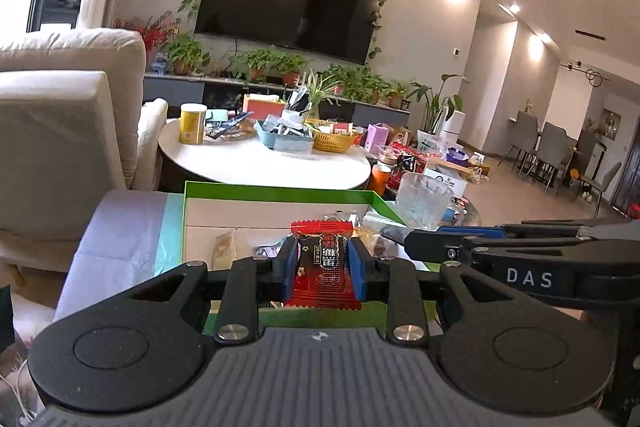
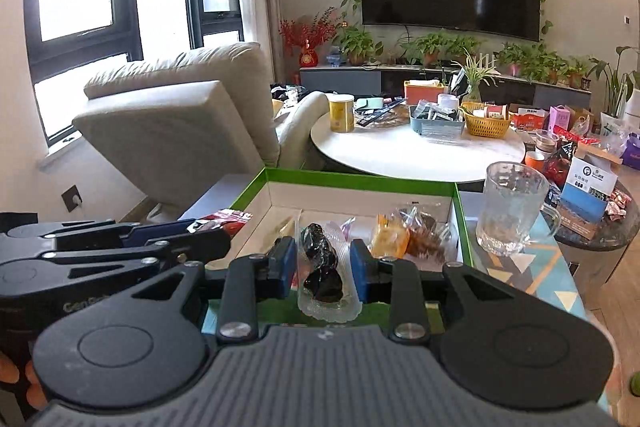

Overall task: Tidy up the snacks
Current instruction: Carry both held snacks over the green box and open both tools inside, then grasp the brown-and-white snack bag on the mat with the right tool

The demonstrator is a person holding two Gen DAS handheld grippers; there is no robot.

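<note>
My left gripper (image 1: pixel 323 263) is shut on a red wrapped snack (image 1: pixel 323 267) and holds it upright over the near edge of the green-rimmed box (image 1: pixel 276 191). My right gripper (image 2: pixel 323 265) is shut on a clear packet with a dark snack (image 2: pixel 322 267) inside, above the same box (image 2: pixel 360 181). Several wrapped snacks (image 2: pixel 404 237) lie in the box's right part. The right gripper also shows at the right of the left wrist view (image 1: pixel 416 243). The left gripper with its red snack shows at the left of the right wrist view (image 2: pixel 216 227).
A clear glass mug (image 2: pixel 512 207) stands just right of the box on a patterned cloth. Behind is a round white table (image 2: pixel 416 151) with a yellow can, baskets and packets. A beige armchair (image 2: pixel 180 115) stands at the left. More snack boxes sit on a dark side table (image 2: pixel 592 211).
</note>
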